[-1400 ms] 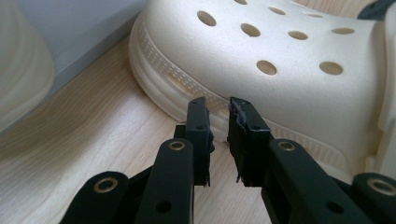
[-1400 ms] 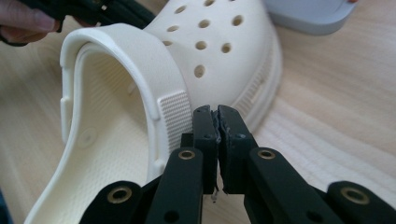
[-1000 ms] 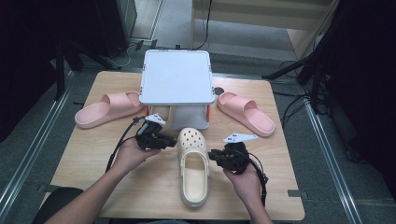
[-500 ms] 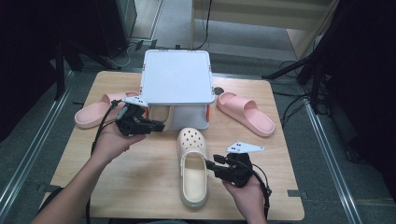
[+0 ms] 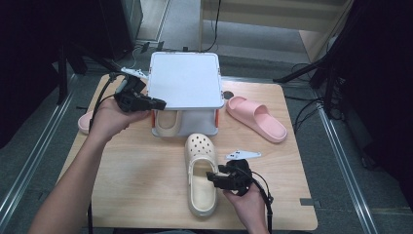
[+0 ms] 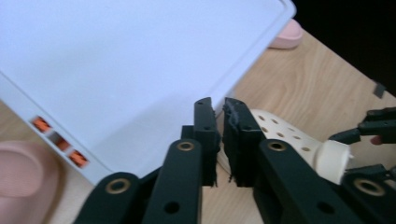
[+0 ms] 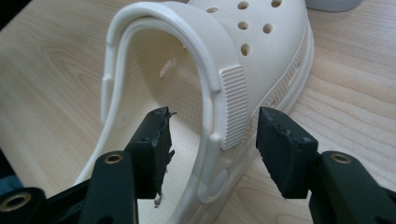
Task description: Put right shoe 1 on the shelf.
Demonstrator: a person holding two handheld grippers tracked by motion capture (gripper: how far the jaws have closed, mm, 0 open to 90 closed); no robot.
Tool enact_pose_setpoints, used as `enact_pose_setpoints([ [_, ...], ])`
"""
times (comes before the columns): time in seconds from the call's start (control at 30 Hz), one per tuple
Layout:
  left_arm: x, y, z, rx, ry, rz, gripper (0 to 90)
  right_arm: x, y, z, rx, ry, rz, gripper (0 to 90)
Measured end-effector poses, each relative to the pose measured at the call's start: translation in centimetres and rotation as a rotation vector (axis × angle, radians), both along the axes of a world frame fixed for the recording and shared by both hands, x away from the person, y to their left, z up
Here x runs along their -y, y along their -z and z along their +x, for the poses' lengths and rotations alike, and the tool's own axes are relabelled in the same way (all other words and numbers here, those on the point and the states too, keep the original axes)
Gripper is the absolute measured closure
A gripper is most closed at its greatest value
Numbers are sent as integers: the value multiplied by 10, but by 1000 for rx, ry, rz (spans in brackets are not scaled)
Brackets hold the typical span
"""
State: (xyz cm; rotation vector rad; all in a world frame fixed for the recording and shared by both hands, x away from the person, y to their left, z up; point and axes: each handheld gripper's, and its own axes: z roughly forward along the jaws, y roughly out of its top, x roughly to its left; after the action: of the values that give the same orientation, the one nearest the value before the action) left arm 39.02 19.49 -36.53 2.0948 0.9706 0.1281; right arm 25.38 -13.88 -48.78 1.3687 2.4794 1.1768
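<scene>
A cream clog (image 5: 200,165) lies on the wooden table (image 5: 141,185), toe toward a white rack (image 5: 184,80). My right gripper (image 5: 210,176) is at the clog's right side. Its jaws have just been opening and now stand open astride the clog's side wall and strap (image 7: 232,100), with neither pad pressing on it. My left gripper (image 5: 158,103) is raised at the rack's left edge. Its jaws have just been closing and are shut on nothing (image 6: 219,105). Beyond them are the rack's flat top (image 6: 116,56) and the clog (image 6: 285,140).
A second cream clog (image 5: 168,124) sits under the rack's top. One pink slipper (image 5: 255,117) lies to the right of the rack, another (image 5: 85,122) to the left, partly behind my left hand. Dark floor and cables surround the table.
The left gripper has lifted away from the clog's toe, gone up and back-left to the rack's edge, and closed. The right gripper slid back along the clog and its jaws opened.
</scene>
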Motion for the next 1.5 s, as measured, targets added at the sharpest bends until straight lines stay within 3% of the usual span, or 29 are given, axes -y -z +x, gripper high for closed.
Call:
enact_pose_setpoints([
  [0.17, -8, 7, 13, -10, -34, 7, 861, -4, 8, 7, -2, 6, -32, 469],
  [0.27, -13, 14, 16, -4, -55, -18, 858, -8, 11, 9, 4, 13, -52, 482],
  [0.53, -16, 16, 13, 24, -55, -30, 854, -11, 16, 15, 15, 36, -66, 498],
  [0.7, -16, 17, 10, 38, -67, -28, 850, -12, 15, 17, 22, 59, -60, 596],
  [0.87, -14, 17, 7, 52, -70, -18, 848, -12, 12, 19, 73, 65, -88, 727],
  [1.17, -16, 18, 7, 57, -67, -23, 848, -10, -2, 32, 61, 78, -47, 767],
  [1.5, -16, 17, 6, 58, -73, -17, 849, -10, -30, 72, 133, 133, -70, 764],
])
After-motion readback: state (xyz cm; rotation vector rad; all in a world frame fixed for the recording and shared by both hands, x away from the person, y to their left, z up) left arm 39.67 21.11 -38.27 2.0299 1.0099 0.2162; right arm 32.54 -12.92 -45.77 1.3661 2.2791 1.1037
